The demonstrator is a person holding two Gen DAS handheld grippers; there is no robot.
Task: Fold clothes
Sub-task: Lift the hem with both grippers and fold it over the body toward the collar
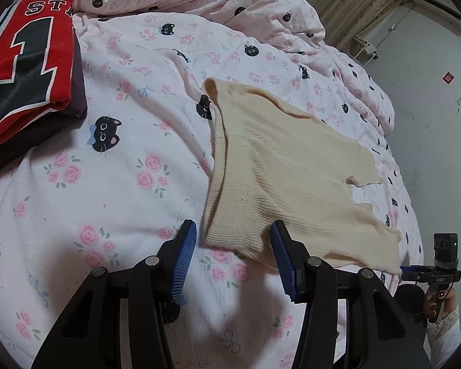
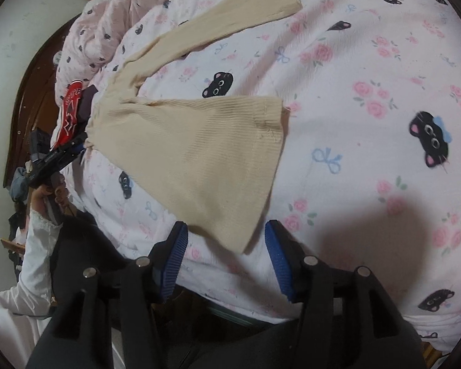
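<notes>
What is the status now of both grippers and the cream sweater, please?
Left gripper open at hem corner. Right gripper open at other hem corner. Cream ribbed sweater flat on bedsheet, unfolded. Folded red jersey aside, not in the way.

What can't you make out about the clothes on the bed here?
- Red jersey: left wrist view cuts its lettering at the edge; tiny in the right wrist view.
- Dark garment: hidden under the jersey.
- Cream sweater: underside hidden; near hem partly behind the left tongs.
</notes>
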